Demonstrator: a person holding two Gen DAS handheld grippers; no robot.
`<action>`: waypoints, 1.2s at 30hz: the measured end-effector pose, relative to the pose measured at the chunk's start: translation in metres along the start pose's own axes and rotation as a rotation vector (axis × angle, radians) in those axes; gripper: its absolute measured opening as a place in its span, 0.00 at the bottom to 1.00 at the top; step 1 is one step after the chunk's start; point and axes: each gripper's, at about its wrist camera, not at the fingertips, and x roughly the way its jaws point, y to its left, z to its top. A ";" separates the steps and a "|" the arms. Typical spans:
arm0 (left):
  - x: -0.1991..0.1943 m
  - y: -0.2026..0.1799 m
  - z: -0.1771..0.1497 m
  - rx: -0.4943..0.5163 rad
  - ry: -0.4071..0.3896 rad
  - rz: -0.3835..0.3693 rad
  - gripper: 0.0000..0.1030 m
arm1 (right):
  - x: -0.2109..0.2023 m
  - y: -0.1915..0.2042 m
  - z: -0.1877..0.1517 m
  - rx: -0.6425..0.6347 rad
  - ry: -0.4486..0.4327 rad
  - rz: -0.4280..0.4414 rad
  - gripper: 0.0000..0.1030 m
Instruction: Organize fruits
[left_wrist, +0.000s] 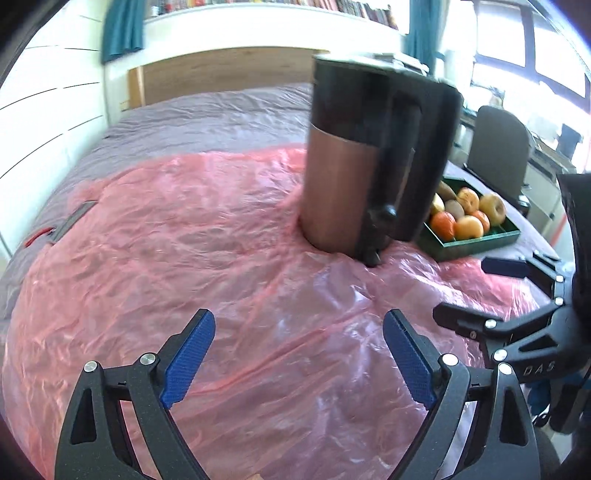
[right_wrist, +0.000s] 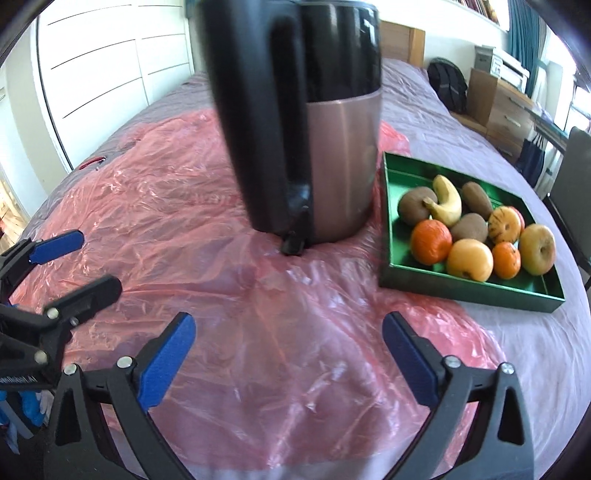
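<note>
A green tray (right_wrist: 461, 288) holds several fruits: a banana (right_wrist: 447, 199), an orange (right_wrist: 431, 242), kiwis, yellow apples. It sits on the bed at the right of a tall copper-and-black appliance (right_wrist: 340, 166). In the left wrist view the tray (left_wrist: 476, 245) peeks out behind the appliance (left_wrist: 340, 184). My left gripper (left_wrist: 299, 354) hovers open over the pink plastic sheet (left_wrist: 184, 236) with nothing between its blue pads. My right gripper (right_wrist: 290, 358) is open too and empty, nearer than the appliance and tray. Each gripper shows at the edge of the other's view: the right gripper (left_wrist: 476, 291), the left gripper (right_wrist: 86, 262).
The bed (right_wrist: 424, 110) carries a purple cover under the plastic. White wardrobe doors (right_wrist: 110, 66) stand on the left. A chair (left_wrist: 498, 151), a desk and a backpack (right_wrist: 448, 85) are on the right side. A wooden headboard (left_wrist: 221, 74) lies beyond.
</note>
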 end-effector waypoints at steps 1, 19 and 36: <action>-0.009 0.005 -0.002 -0.016 -0.014 0.016 0.87 | -0.002 0.005 0.000 -0.007 -0.010 -0.006 1.00; -0.105 0.062 -0.018 -0.208 -0.045 0.267 0.95 | -0.066 0.066 -0.013 -0.031 -0.093 -0.035 1.00; -0.114 0.041 -0.019 -0.154 -0.081 0.194 0.95 | -0.078 0.049 -0.018 -0.001 -0.103 -0.083 1.00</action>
